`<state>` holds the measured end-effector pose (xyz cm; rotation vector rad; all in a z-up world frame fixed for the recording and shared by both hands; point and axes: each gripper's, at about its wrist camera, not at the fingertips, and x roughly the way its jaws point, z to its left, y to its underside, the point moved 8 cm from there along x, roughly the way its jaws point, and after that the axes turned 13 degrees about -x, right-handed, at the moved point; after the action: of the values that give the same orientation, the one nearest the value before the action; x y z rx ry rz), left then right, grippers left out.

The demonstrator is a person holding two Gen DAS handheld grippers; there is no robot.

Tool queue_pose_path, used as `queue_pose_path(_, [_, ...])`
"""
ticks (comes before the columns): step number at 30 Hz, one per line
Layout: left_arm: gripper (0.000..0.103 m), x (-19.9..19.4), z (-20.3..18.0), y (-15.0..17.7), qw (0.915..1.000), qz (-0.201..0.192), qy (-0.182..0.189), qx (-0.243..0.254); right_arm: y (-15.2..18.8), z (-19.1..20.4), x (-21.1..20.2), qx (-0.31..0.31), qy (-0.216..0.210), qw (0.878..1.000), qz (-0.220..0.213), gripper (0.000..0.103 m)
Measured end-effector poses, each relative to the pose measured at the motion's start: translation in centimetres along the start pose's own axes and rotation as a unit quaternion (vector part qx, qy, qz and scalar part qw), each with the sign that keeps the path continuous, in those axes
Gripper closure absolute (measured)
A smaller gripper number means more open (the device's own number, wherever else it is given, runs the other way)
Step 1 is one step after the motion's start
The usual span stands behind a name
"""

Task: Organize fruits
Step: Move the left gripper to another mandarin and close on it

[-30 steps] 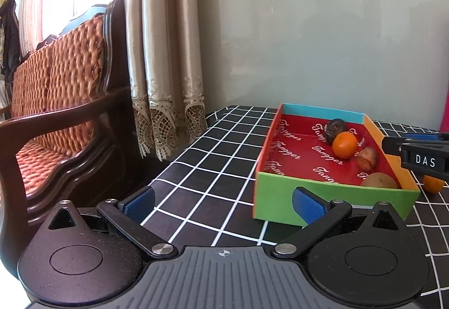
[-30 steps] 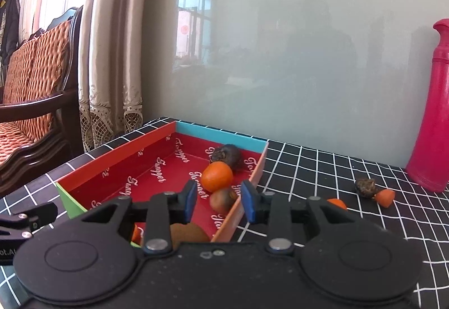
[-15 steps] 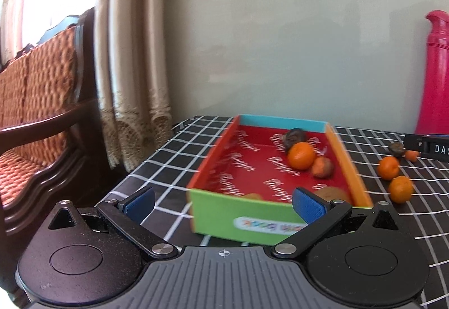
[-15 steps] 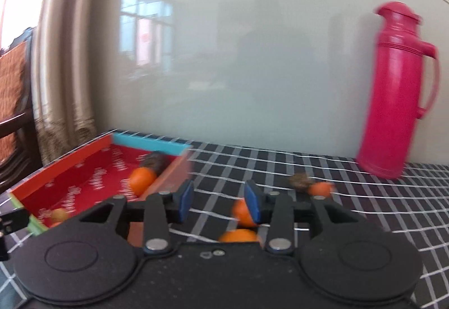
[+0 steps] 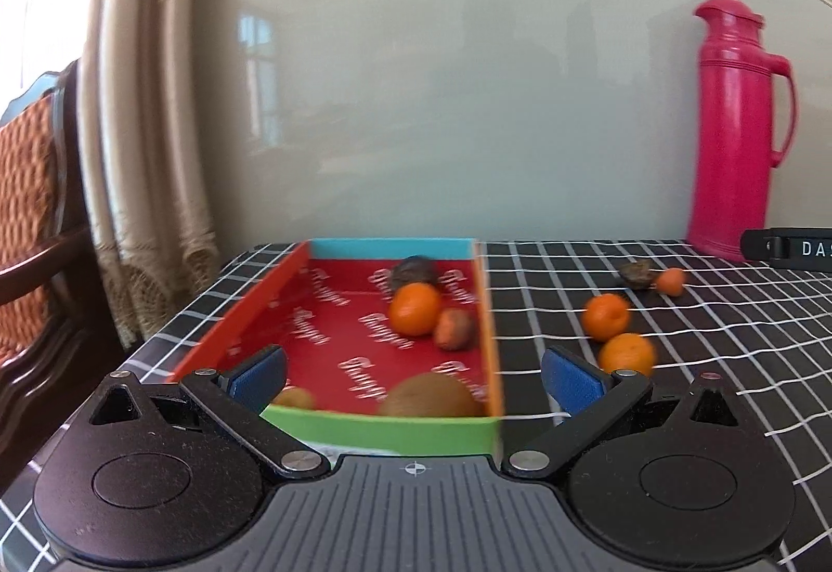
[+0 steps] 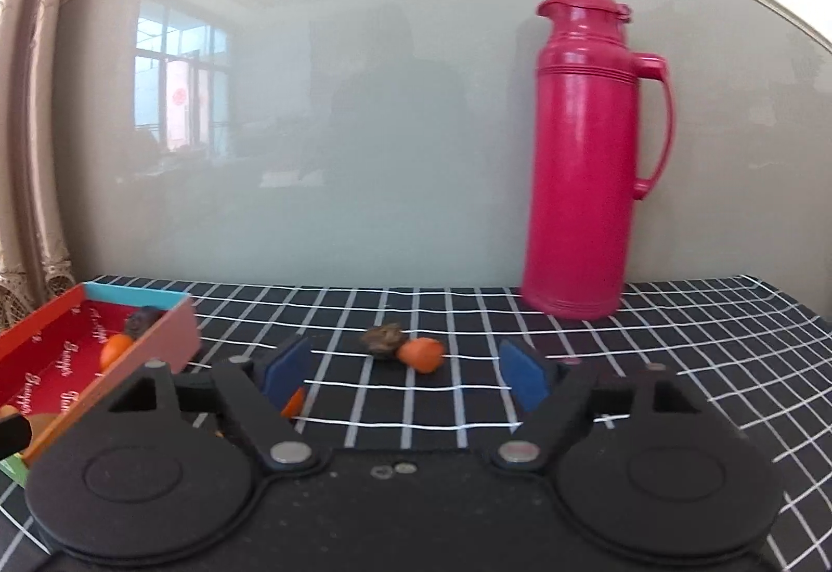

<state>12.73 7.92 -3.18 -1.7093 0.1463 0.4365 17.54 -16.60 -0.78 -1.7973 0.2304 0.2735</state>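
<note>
Blue pads on my left gripper (image 5: 413, 377) stood spread wide, gripping nothing, with the near green wall of the cardboard tray (image 5: 379, 426) between them. In the tray lay two kiwis, a tangerine (image 5: 415, 309) and a dark fruit at the far end. My right gripper (image 6: 403, 377) had its jaws opening, nothing between them. Beyond it on the black checked table (image 6: 676, 364) sat a brown fruit (image 6: 384, 339) touching a small orange one (image 6: 422, 354). Farther back stood a pink thermos (image 6: 577, 156).
</note>
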Motion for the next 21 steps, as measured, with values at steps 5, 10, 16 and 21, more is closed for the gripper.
queue_pose_path(5, [0.0, 0.1, -3.1, 0.3, 0.9997, 0.001, 0.022, 0.012, 0.7, -2.9, -0.5, 0.011, 0.023, 1.0, 0.002, 0.018])
queue_pose_path(10, [0.0, 0.3, -5.6, 1.0, 0.9989, 0.006, 0.039, 0.025, 1.3, -5.9, -1.1, 0.023, 0.052, 0.998, 0.003, 0.016])
queue_pose_path(16, [0.0, 0.5, -7.6, 1.5, 0.9981, 0.012, 0.051, 0.032, 2.1, -8.8, -1.8, 0.033, 0.071, 0.997, 0.008, 0.016])
queue_pose_path(21, [0.0, 1.1, -9.2, 1.9, 0.9973, 0.017, 0.059, 0.04, 2.6, -10.3, -2.2, 0.034, 0.084, 0.996, 0.008, 0.015])
